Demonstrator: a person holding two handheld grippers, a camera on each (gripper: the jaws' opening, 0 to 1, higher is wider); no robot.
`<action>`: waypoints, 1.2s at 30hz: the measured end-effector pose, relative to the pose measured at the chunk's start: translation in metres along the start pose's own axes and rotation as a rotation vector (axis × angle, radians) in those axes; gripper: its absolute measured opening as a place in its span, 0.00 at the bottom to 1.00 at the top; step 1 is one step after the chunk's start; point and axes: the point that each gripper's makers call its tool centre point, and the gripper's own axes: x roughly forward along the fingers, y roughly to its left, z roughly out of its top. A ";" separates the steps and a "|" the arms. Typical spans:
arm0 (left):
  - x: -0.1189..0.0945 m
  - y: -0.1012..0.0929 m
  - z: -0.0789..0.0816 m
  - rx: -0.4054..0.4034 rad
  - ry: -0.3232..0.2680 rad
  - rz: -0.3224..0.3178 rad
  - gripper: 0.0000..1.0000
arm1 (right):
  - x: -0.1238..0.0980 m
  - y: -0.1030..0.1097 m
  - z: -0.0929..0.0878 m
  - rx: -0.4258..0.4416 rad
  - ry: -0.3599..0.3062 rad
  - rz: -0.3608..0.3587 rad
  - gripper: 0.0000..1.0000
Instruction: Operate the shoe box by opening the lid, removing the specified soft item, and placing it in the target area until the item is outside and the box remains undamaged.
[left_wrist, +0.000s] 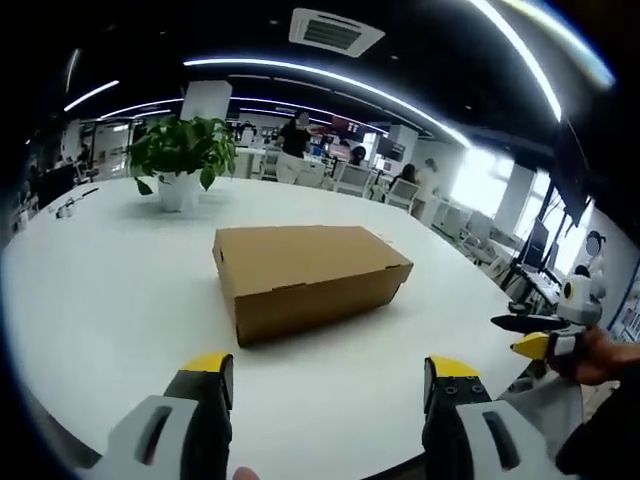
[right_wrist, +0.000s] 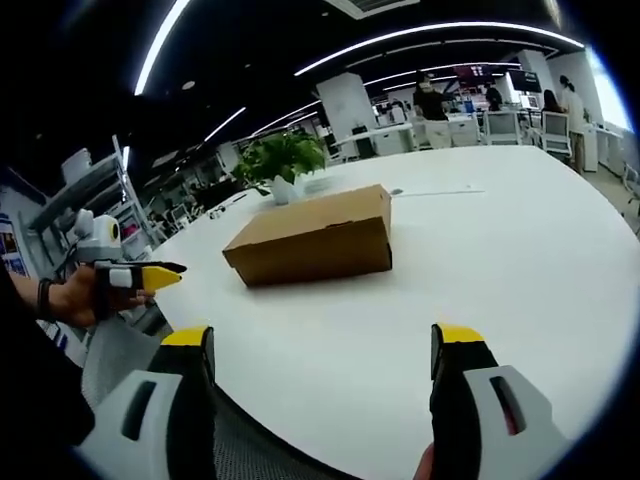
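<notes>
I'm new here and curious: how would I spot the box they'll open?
Find the big white table and its potted green plant. Nearer than the plant, out in the middle, lies a brown cardboard shoe box, long and low with its lid shut. It is the one plain brown block on the white top.

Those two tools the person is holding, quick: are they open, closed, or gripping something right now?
Left tool: open, holding nothing, short of the closed shoe box.
Right tool: open, holding nothing.

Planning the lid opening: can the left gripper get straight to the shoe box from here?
Probably yes: the left gripper has its jaws wide apart, and bare table lies between it and the closed shoe box.
</notes>
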 end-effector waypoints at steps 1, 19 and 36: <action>0.000 0.001 0.003 -0.014 -0.008 0.002 0.79 | 0.003 -0.002 0.002 -0.003 0.004 0.001 0.84; 0.034 0.039 0.012 -0.075 -0.012 0.030 0.78 | 0.060 -0.032 0.024 -0.054 0.050 0.017 0.83; 0.078 0.067 0.016 -0.085 0.013 0.031 0.77 | 0.132 -0.046 0.040 -0.032 0.064 0.025 0.80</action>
